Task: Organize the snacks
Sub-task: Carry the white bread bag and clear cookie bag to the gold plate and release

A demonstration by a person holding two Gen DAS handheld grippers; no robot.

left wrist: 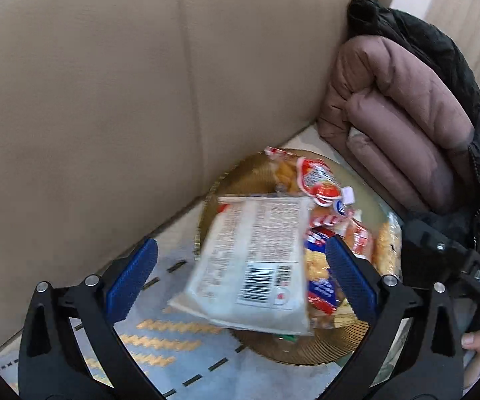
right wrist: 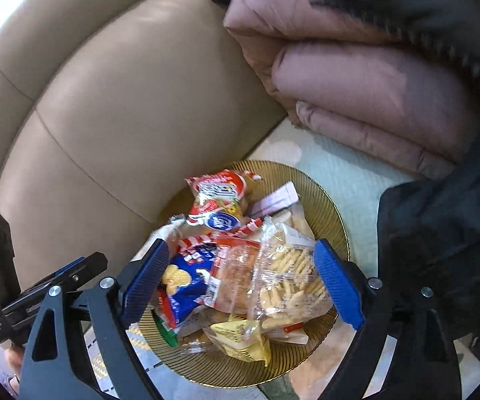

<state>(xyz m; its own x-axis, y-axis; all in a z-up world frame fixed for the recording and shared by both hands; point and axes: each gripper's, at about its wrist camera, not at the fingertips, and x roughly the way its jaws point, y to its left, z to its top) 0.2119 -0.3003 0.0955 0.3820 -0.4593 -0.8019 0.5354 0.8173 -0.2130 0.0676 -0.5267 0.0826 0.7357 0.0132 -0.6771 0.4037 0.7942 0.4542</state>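
Blue ribbed pads of the left gripper [left wrist: 240,276] stand wide apart in the left wrist view, and between them a white snack packet [left wrist: 250,260] shows its printed back with a barcode; it is blurred, and I cannot tell whether it rests on the pile or is in the air, but no pad touches it; the right gripper [right wrist: 240,280] has also its jaws apart, hovering over the pile and holding nothing

All the snacks lie heaped in a round gold ribbed plate [right wrist: 326,206], which stands on a patterned seat cover [left wrist: 159,330] close to the beige sofa backrest [left wrist: 106,100]; near the far edge of the plate is a red and white packet [right wrist: 216,193]; in the middle a blue packet of round biscuits [right wrist: 186,280] lies touching a clear bag of crackers [right wrist: 290,283]; at the near edge is a small yellow packet [right wrist: 243,336]; a folded pink quilted jacket [right wrist: 356,83] lies well apart, beyond the plate

I judge these packets light, soft and slippery, with crackers inside that break easily; so a gentle grip on the sealed end or across the flat middle seems best, because film can slide from the pads
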